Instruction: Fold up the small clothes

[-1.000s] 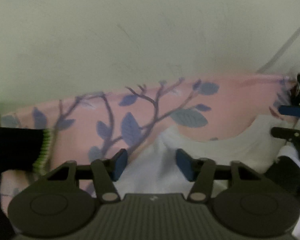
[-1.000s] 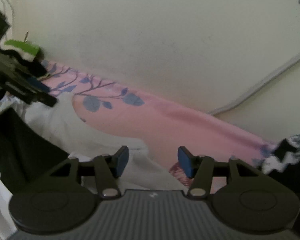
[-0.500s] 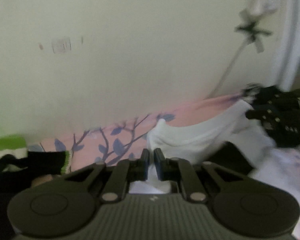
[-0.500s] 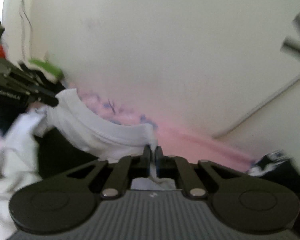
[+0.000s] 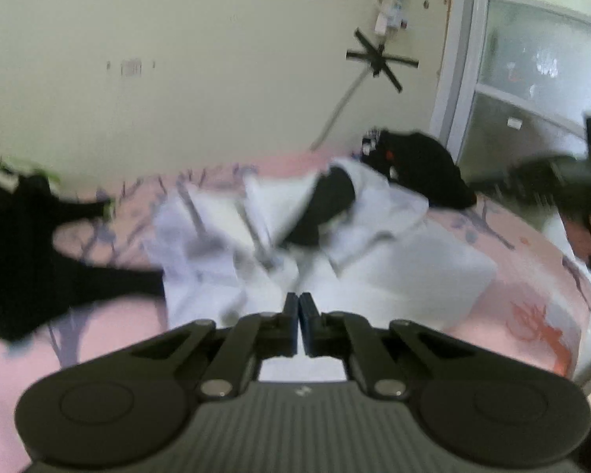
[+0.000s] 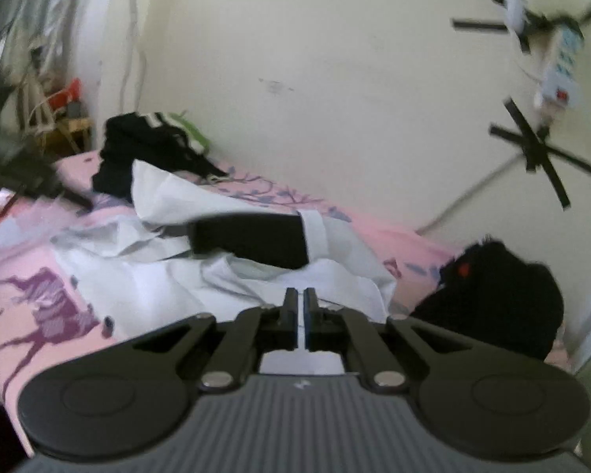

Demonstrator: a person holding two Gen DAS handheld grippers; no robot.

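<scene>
Left wrist view shows the white garment (image 5: 374,272) lying rumpled across the middle of the bed (image 5: 110,327), with a black panel (image 5: 327,205) in its folds toward 1 o'clock. The left tool (image 5: 298,307) sits at 6 o'clock with its jaws pressed together on a pinch of the white cloth. Its jaws have just been closing, with that fabric between them. A heap of black clothes (image 5: 31,244) lies at 9 o'clock on the pink floral sheet, and another black bundle (image 5: 425,169) rests at 2 o'clock near the wall (image 5: 216,59).

In the right wrist view the right tool (image 6: 300,303) also stands closed on the near edge of the white garment (image 6: 145,295); its jaws have likewise just been closing on the cloth. The black panel (image 6: 252,236) lies at 12 o'clock beyond the tips. Black clothes (image 6: 145,149) are piled at 10 o'clock, and a black bundle (image 6: 500,295) sits at 3 o'clock. Crossed black tape (image 6: 539,149) marks the wall at 2 o'clock.
</scene>
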